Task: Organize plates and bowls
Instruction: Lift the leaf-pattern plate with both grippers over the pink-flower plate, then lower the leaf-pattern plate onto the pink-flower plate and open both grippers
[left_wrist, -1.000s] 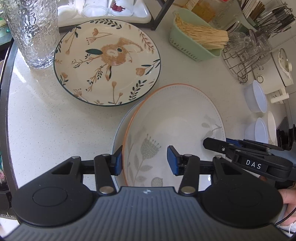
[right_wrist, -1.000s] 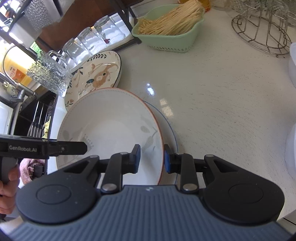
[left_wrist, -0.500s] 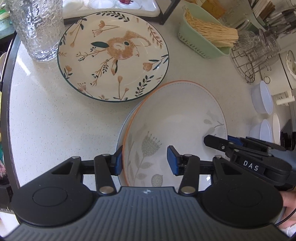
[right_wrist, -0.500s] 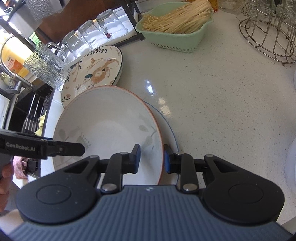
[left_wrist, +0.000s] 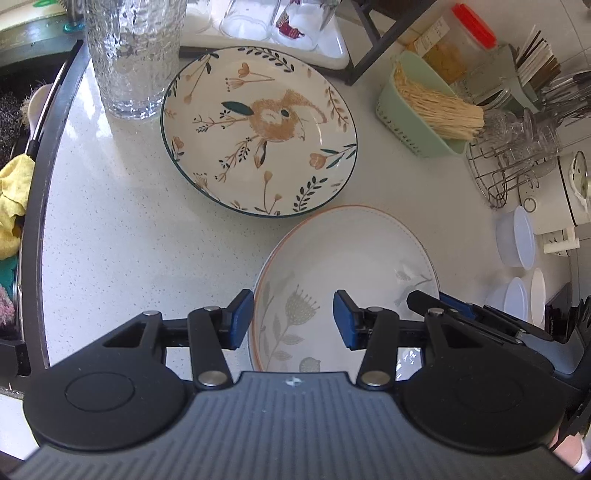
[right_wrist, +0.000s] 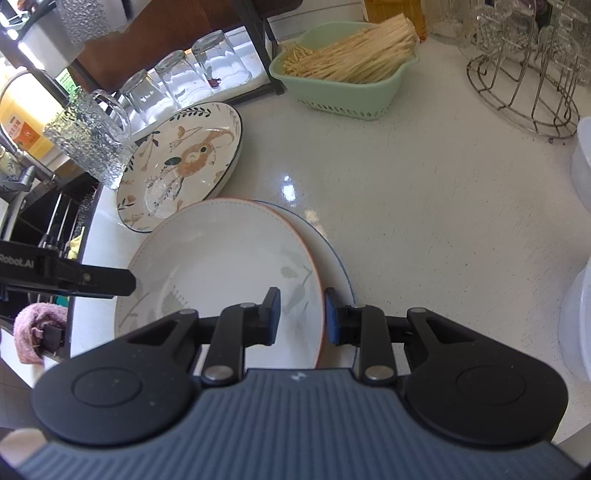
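The orange-rimmed plate (left_wrist: 347, 266) sits near the front of the speckled white desk (left_wrist: 122, 236), stacked on a blue-rimmed plate (right_wrist: 334, 258) that only the right wrist view reveals as a crescent peeking out on the far side; from the left wrist view the lower plate is almost wholly hidden. The left gripper (left_wrist: 293, 319) straddles the near-left rim of the orange-rimmed plate, its fingers (left_wrist: 242, 317) spread — one pad outside the rim, the other over the plate's inside, neither plainly pressing. The right gripper (right_wrist: 302, 315) has its fingers (right_wrist: 272, 314) drawn in close on either side of the opposite rim, one pad inside the plate and one outside; whether the pads truly pinch the rim cannot be told for sure, though the gap is narrow.

Just behind lies the rabbit plate (left_wrist: 258, 133), flat on the desk, its near edge close to the orange-rimmed plate. A textured glass tumbler (left_wrist: 133, 55) stands beside it at the left. The left view alone shows white bowls (left_wrist: 517, 243) at the right edge and a yellow cloth (left_wrist: 14, 184) in the sink area — the right view alone shows upturned glasses (right_wrist: 173, 81) on a rack shelf. Both catch the green basket (right_wrist: 343, 70) of pale sticks and the wire rack (right_wrist: 524, 92).
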